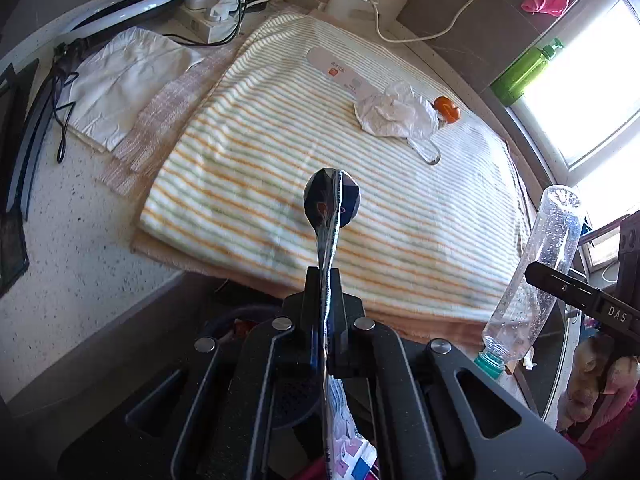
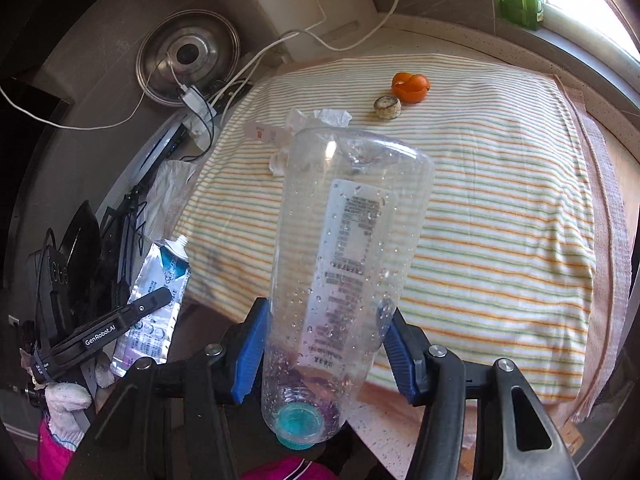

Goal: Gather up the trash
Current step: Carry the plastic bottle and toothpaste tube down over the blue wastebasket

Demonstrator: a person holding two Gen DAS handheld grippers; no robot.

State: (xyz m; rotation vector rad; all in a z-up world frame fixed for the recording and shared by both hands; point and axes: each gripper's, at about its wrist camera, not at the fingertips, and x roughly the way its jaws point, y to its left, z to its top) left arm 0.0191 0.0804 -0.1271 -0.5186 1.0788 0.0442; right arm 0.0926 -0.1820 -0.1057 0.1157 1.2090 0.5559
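Note:
My left gripper [image 1: 328, 280] is shut on a flattened toothpaste tube [image 1: 331, 208], held edge-on above the near edge of the striped towel [image 1: 280, 152]; the tube also shows in the right wrist view [image 2: 160, 280]. My right gripper [image 2: 324, 344] is shut on an empty clear plastic bottle [image 2: 344, 240], cap toward me, also visible in the left wrist view [image 1: 536, 272]. On the towel lie a crumpled white wrapper [image 1: 396, 112], an orange peel [image 2: 410, 86], a small round stub [image 2: 387, 107] and a white strip package [image 1: 340, 70].
A power strip with cables [image 1: 212, 4] and a metal lid [image 2: 188, 64] sit at the back. White paper [image 1: 120, 80] lies left of the towel. A green bottle [image 1: 524, 70] stands by the window. Dark gear [image 2: 80, 248] lines the left counter.

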